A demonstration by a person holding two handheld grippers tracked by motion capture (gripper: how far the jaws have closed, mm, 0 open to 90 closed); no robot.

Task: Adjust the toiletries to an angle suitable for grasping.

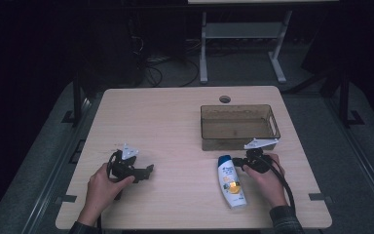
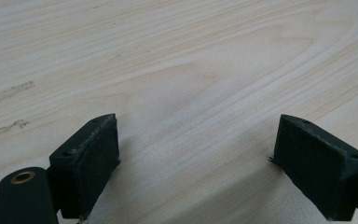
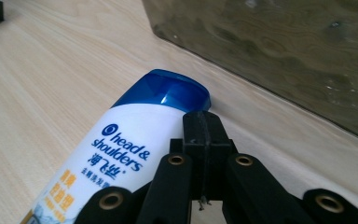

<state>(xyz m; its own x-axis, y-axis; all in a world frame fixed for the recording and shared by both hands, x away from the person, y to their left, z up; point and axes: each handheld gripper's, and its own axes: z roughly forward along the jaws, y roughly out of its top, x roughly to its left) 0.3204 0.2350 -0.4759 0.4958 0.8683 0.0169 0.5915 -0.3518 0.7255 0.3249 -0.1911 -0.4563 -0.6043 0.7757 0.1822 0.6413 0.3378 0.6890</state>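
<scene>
Shampoo bottle (image 1: 231,181) lies on its side near the front right corner of the table (image 1: 175,117), blue cap pointing toward the back edge, white body trailing toward the front. In the right gripper view the cap (image 3: 168,91) sits just ahead of my right gripper (image 1: 247,162), whose jaws are pressed together with nothing between them, resting beside the bottle's shoulder, and I can't tell if they touch it. My left gripper (image 1: 143,173) waits near the front left, well apart from the bottle, its 2 jaws spread wide over bare wood, holding nothing.

Risk as I judge it: the bottle is round and smooth, so a nudge from closed jaws could roll it toward the front edge or spin it away. I'd need to open the jaws before going in; a pinch on the tapered cap end could slip off.

Behind the bottle, near the right edge, a translucent brown bin (image 1: 240,127) stands empty, close to my right gripper. Pale wood grain covers the table, with a cable hole (image 1: 224,99) at the back edge. Beyond it the room is dark: a desk frame (image 1: 243,44), loose cables (image 1: 170,68) on grey floor.
</scene>
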